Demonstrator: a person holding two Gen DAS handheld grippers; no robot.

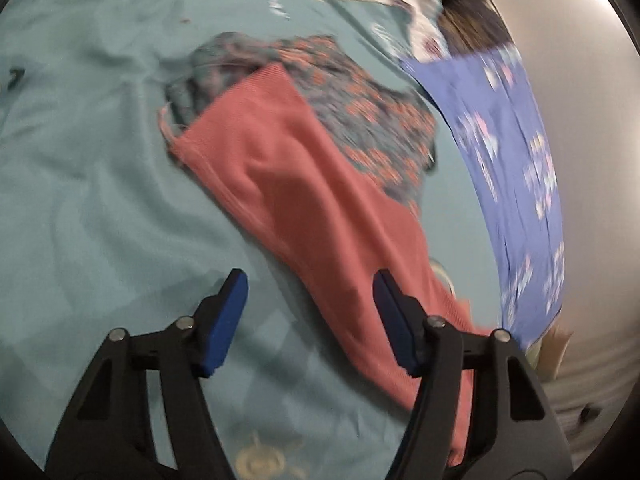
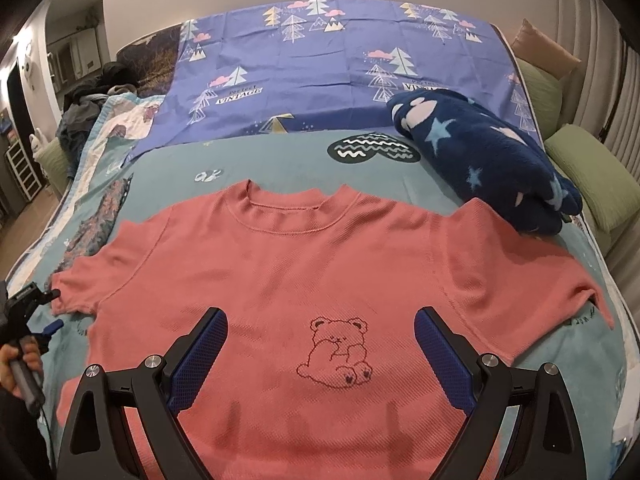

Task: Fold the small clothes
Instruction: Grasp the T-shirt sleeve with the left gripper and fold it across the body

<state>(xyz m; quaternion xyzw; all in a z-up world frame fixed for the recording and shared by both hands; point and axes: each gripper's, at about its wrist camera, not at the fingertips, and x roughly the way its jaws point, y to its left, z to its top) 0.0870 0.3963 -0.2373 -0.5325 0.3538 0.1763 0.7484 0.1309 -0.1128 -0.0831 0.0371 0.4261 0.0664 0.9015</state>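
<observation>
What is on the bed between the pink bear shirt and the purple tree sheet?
In the right wrist view, only bare teal bedspread lies between the pink shirt and purple sheet.

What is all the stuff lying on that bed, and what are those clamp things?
T-shirt: one, coral pink with a bear outline, spread flat face up on the bed.
Patterned garment: one, grey-blue with orange spots, crumpled under the shirt's sleeve at the bed's left side.
Bedsheet: one, teal, under everything.
Printed cloth: one, violet-blue with trees, across the far end of the bed.
Fleece blanket: one, navy with stars, bundled at far right.
Cushions: at least two, green, along the right edge.
Left gripper: black with blue pads, open, over the shirt's sleeve side.
Right gripper: same colours, open, above the shirt's middle.
Hand: one, holding the left gripper.
</observation>
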